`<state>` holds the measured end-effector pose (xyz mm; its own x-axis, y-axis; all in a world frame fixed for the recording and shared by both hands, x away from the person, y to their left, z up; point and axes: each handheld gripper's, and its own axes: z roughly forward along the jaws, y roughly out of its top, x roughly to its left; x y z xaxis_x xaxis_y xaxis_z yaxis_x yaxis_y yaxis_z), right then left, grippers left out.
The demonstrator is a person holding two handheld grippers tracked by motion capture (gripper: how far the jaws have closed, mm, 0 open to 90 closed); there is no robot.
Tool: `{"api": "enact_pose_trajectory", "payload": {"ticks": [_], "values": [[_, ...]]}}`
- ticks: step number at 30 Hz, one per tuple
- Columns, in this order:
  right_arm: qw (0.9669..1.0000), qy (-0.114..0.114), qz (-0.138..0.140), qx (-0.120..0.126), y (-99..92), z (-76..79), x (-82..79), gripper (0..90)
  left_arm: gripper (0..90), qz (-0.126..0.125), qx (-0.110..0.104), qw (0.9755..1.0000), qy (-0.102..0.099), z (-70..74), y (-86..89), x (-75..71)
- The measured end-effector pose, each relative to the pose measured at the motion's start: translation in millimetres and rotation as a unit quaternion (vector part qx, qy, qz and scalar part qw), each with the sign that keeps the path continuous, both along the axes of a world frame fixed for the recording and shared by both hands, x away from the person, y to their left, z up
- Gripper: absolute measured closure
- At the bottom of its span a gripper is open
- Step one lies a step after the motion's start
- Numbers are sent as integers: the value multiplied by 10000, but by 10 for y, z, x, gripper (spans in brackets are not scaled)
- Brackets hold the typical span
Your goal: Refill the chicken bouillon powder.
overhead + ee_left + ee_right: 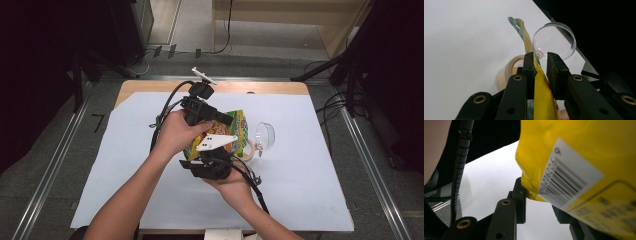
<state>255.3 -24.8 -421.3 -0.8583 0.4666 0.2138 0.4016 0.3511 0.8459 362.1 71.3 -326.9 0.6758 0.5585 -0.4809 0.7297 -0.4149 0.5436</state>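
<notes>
Two tools, one bag, one jar, one lid, on a white-covered table [125,165]. Left tool [540,62]: jaws narrowly parted, bag's thin edge between, one pad against it; grip not certain. Right tool [537,202]: jaws astride bag's lower corner; grip hidden. Bag [239,131]: yellow, glossy, barcode label, held mid-table above jar [509,72]. Jar: pale contents. Lid [265,136]: clear, tilted, beside jar.

Yellow bag [584,165] — cropped, its print blurred

Place: I read this as a lab recording bay.
Evidence: I see a paper-covered table [300,200], metal floor rails [47,175], loose cables [330,107], and dark stand legs [345,70] all around.
</notes>
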Motion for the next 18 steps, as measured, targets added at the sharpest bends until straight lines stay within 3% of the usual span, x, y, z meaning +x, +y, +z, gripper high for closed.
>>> {"api": "enact_pose_trajectory", "payload": {"ticks": [13,18], "values": [[10000,-27,21,61,-6,-6,-21,694,780,-4,96,9999,-83,34,-33,-64],[10000,49,31,67,-14,22,-32,695,778,-4,63,10000,-12,37,-31,-48]]}}
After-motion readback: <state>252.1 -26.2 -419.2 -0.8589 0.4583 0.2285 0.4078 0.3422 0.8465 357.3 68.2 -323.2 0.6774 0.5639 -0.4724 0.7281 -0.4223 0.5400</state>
